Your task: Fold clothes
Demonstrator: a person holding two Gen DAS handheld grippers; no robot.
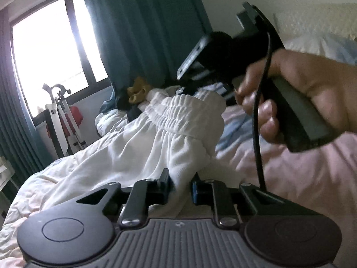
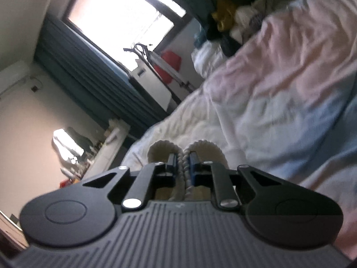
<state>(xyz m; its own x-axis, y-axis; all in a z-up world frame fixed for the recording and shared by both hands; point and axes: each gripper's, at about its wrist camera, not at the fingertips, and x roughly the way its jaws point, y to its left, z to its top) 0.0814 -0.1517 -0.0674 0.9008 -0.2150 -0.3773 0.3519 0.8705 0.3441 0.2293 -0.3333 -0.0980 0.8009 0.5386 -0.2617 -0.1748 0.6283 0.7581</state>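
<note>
Dark teal pleated curtains (image 1: 142, 22) hang beside a bright window (image 1: 49, 51). A wrinkled pale pink and blue quilt (image 2: 279, 84) covers the bed. A red object (image 2: 169, 67) sits below the window.

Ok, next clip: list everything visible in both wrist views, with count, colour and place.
white garment: 1, white with a gathered elastic band, held up over the bed between both grippers
bedding: 1 spread, pale pink, white and light blue, rumpled across the bed
clothes pile: 1 heap, mustard, dark and white items, far end of the bed
curtains: teal, beside the window
window: 1, bright, far wall
folding rack: 1, white with something red on it, below the window
cluttered shelf: 1, pale, against the wall, right wrist view
left gripper: 1, black, shut on the garment
right gripper: 1, black, shut on the elastic band
right hand: 1, around the right gripper's handle
</note>
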